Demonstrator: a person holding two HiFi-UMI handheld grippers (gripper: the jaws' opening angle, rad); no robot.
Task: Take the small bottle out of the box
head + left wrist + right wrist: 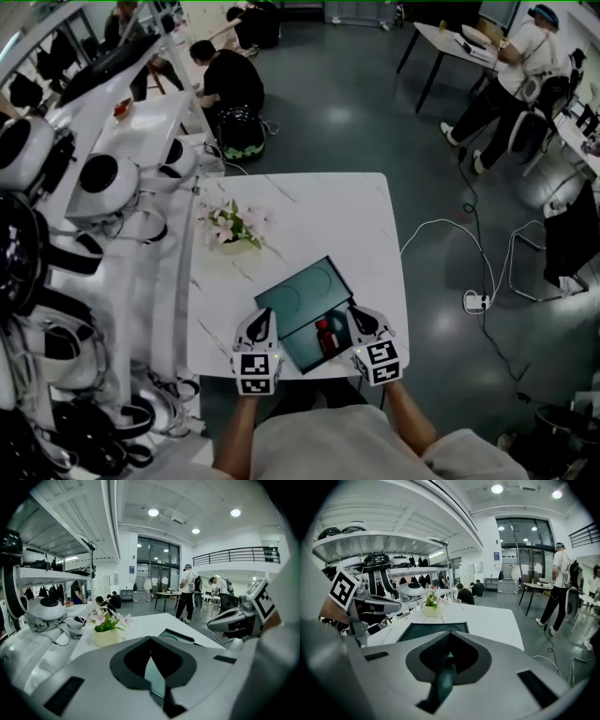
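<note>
A dark green box (pixel 292 302) lies open near the front edge of the white marble table (pixel 319 211). Its flat lid, with two round recesses, stretches away from me. A small bottle (pixel 324 336) with a red cap stands in the near tray of the box. My left gripper (pixel 262 321) hovers at the tray's left side and my right gripper (pixel 358 317) at its right side, the bottle between them. Both are shut, hold nothing and stay clear of the bottle. The right gripper view shows the lid (pixel 433 631) and the left gripper (pixel 370 605).
A pot of pink flowers (pixel 234 228) stands on the table beyond the box. White shelving with several helmets and headsets (pixel 103 183) runs along the left. A power strip with white cable (pixel 476 301) lies on the floor at the right. People sit and stand farther back.
</note>
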